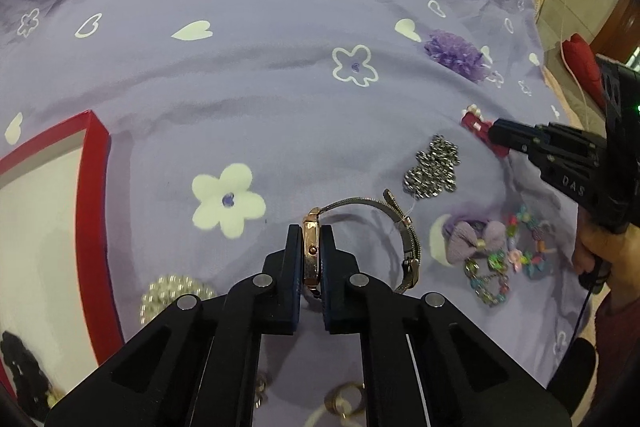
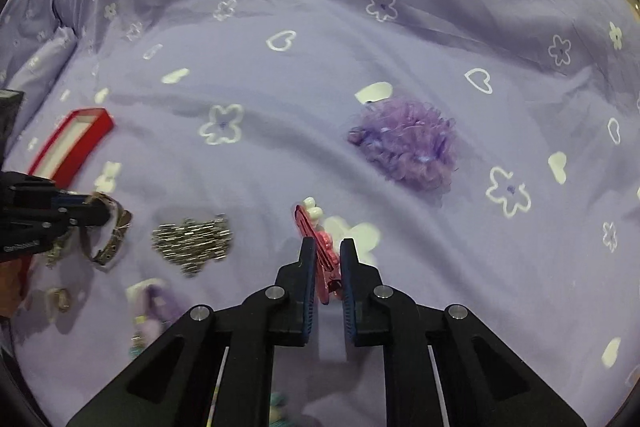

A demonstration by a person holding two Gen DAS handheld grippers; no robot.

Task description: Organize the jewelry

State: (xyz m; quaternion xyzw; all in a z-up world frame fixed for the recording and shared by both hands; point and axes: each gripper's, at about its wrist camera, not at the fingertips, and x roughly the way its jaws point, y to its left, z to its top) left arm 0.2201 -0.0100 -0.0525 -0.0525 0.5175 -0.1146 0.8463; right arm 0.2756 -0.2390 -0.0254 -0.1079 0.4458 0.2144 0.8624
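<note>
Only one legible marking in my view: raised letters "DAS" on the side of my right gripper (image 1: 494, 135), seen from the left wrist camera; a pale label on my left gripper (image 2: 106, 213) is too blurred to read. Item one, watch (image 1: 313, 251): rose-gold rectangular case held on edge between the pads of my left gripper (image 1: 311, 245), jaws closed to the thickness of the case, its long axis running straight ahead along the fingers; the mesh strap (image 1: 404, 231) loops away to the right and lies on the bedspread (image 1: 248, 87). Item two, red hair clip (image 2: 320, 253) with white beads at its far tip: it sits between the fingers of my right gripper (image 2: 327, 247), long axis pointing forward and slightly left, jaws narrowed around it; I cannot tell whether both pads touch it. Item three, silver beaded heart (image 1: 433, 169): flat on the bedspread between the two grippers. Item four, purple ruffled scrunchie (image 2: 408, 145): ahead and right of the clip. Item five, lilac bow (image 1: 476, 237) with a multicoloured bead bracelet (image 1: 524, 247) just beside it. Item six, pearl cluster (image 1: 176, 295), near the red-rimmed box (image 1: 94, 211) at left, which has a white lining.
</note>
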